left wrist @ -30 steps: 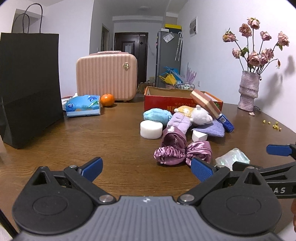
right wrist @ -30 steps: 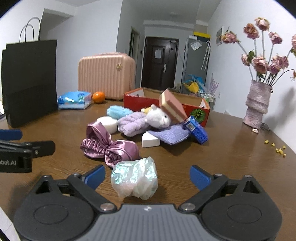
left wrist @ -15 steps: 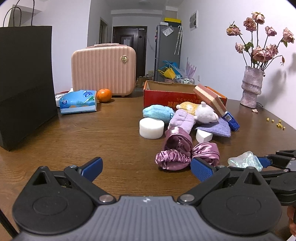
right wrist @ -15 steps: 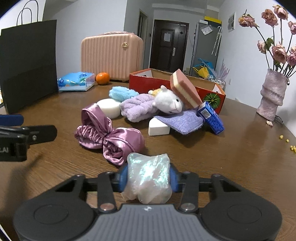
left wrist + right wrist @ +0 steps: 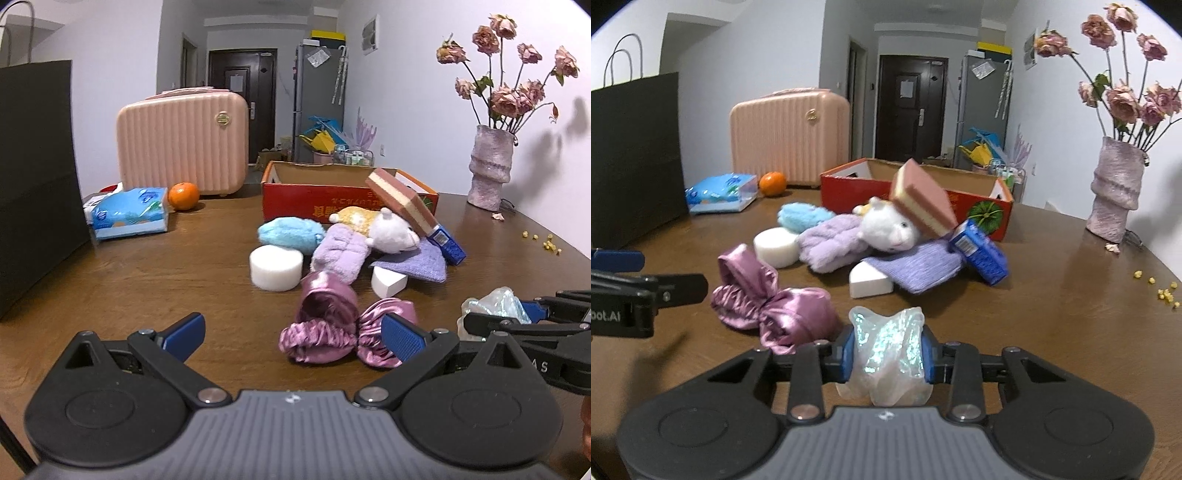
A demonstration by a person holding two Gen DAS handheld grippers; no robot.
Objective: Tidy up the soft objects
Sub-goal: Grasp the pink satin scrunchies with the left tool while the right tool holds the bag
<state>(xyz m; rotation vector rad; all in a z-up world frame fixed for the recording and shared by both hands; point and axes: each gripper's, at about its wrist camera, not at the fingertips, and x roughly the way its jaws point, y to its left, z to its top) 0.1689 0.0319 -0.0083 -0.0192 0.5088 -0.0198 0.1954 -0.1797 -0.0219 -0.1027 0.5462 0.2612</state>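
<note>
My right gripper (image 5: 886, 350) has its jaws closing, and the blue pads press a crumpled iridescent plastic bundle (image 5: 886, 332) from both sides. The left wrist view shows that bundle (image 5: 495, 302) at the far right, in the right gripper (image 5: 517, 314). My left gripper (image 5: 291, 334) is open and holds nothing. A purple satin cap (image 5: 325, 325) lies just beyond its right fingertip. Behind that sits a pile: a white round sponge (image 5: 775, 245), a lilac fluffy band (image 5: 831, 243), a white plush toy (image 5: 890, 227), a striped sponge (image 5: 921, 199) and a purple cloth (image 5: 919, 262). An open red box (image 5: 842, 188) stands behind the pile.
A black paper bag (image 5: 33, 184) stands at the left. At the back are a pink case (image 5: 181, 144), an orange (image 5: 183, 195) and a blue tissue pack (image 5: 129, 214). A vase of dried roses (image 5: 1115, 195) and yellow crumbs (image 5: 1163, 291) are on the right.
The right gripper's jaws went from wide apart to pressing on the iridescent bundle. Both grippers have drifted a little closer to the pile.
</note>
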